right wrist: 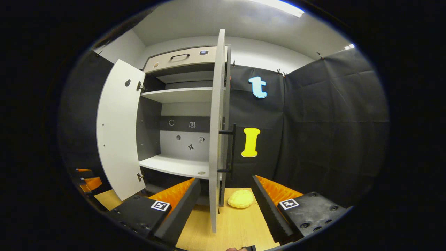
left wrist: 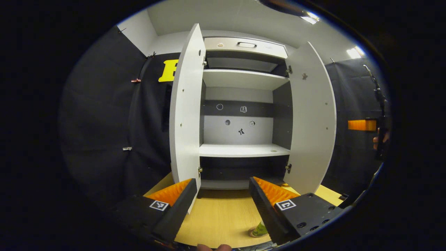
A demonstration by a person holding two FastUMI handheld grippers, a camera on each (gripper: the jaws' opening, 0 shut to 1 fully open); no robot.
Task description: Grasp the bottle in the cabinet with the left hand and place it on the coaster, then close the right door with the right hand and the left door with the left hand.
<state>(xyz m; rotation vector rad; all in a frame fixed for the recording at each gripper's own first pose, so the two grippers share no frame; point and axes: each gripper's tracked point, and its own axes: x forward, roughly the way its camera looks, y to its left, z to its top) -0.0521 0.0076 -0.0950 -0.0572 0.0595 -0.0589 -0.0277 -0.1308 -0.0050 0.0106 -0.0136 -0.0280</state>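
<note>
The cabinet (left wrist: 244, 115) stands on the bench (left wrist: 223, 219) against the booth's back wall, both doors swung open: the left door (left wrist: 186, 111) and the right door (left wrist: 312, 118) flank its shelves (left wrist: 244, 150). On the bench to the right of the right door lies a rounded lump (right wrist: 240, 199). A bottle (left wrist: 259, 230) stands on the bench before the cabinet.

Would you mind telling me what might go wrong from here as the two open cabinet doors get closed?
1. The right gripper is open, straddling the edge of the white right cabinet door; a skewed push could slip off or catch the black bar handle.
2. A yellow bumpy object lies on the wooden table near that door.
3. The open left gripper is close to the white left door and could bump it.
</note>
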